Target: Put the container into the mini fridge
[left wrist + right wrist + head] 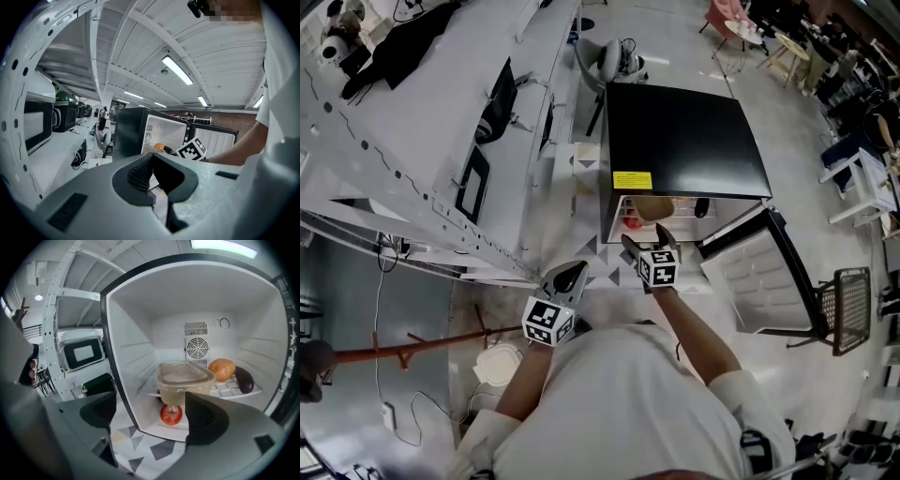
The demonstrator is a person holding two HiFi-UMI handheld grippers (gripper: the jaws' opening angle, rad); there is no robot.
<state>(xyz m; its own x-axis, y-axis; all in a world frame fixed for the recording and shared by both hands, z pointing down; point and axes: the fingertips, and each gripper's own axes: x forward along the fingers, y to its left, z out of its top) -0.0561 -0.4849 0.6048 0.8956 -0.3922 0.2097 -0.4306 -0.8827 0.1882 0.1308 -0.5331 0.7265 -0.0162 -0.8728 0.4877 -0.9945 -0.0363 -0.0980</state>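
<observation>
The black mini fridge [684,141] stands with its door [759,281] swung open to the right. A clear lidded container [184,380] rests on the front edge of the fridge's wire shelf [225,389]; in the head view the container [652,207] shows at the fridge's mouth. My right gripper [152,413] is open just in front of it, jaws on either side and apart from it. In the head view the right gripper [647,242] is right at the opening. My left gripper [565,277] hangs back to the left, shut and empty, as the left gripper [152,161] view shows.
On the shelf behind the container lie an orange round thing [221,369] and an eggplant [243,379]. A red apple [171,414] sits on the fridge floor. A white rack [441,141] with microwaves runs along the left. A mesh chair [851,305] stands beyond the door.
</observation>
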